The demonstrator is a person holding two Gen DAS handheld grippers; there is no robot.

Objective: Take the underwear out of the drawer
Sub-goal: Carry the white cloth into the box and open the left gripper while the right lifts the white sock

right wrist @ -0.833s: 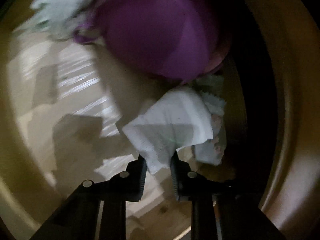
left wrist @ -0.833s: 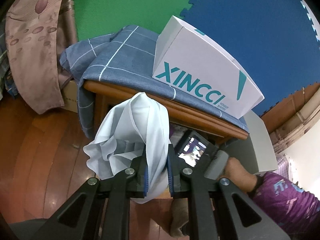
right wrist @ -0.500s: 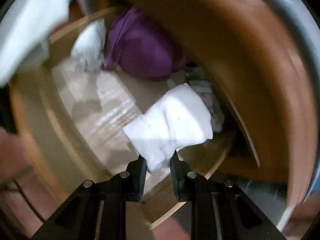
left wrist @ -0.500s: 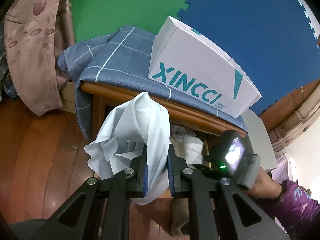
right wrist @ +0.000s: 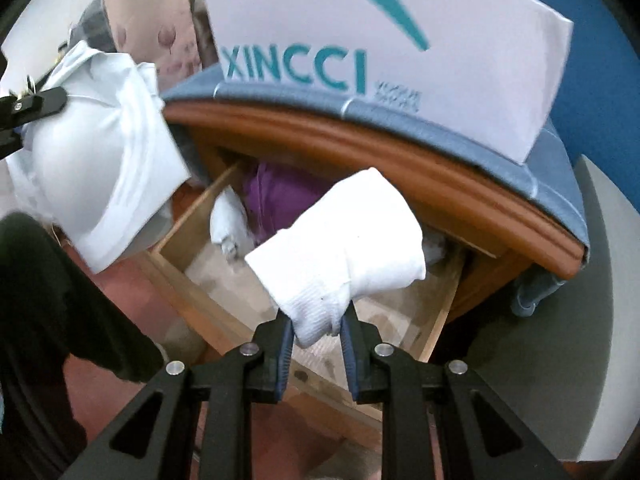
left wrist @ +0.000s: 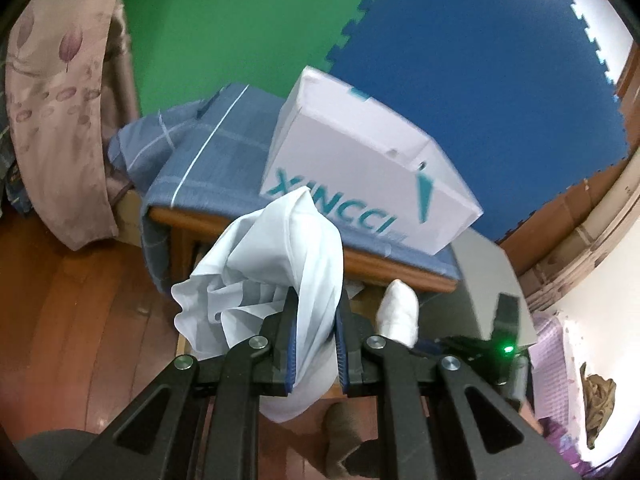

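- The left gripper (left wrist: pixel 316 340) is clenched on a pale blue-white garment (left wrist: pixel 276 272); its blue-padded jaws stand a narrow gap apart with a fold of cloth pinched between them, and loose cloth billows up and to the left while a tail hangs below the jaws.
- The right gripper (right wrist: pixel 316 340) is clenched on a folded white ribbed piece of underwear (right wrist: pixel 344 248), pinching its lower corner; the bundle is held in the air above the open drawer (right wrist: pixel 224 312), clear of the drawer floor.
- In the left wrist view the same white bundle (left wrist: pixel 398 312) shows just to the right of the left gripper, with a green light (left wrist: pixel 509 348) glowing on the other tool further right.
- Inside the drawer lie a purple garment (right wrist: pixel 276 196) at the back and a small crumpled white piece (right wrist: pixel 226 224) beside it.
- Above the drawer is the wooden cabinet top (right wrist: pixel 380 156), a surface draped with a blue checked cloth (left wrist: pixel 212 156).
- On that cloth sits a white cardboard box (left wrist: pixel 360 160) printed in teal letters "XINCCI" (right wrist: pixel 296 68), with smaller print beside it too blurred to read.
- Behind are green (left wrist: pixel 224 20) and blue foam mats (left wrist: pixel 480 60) on the wall.
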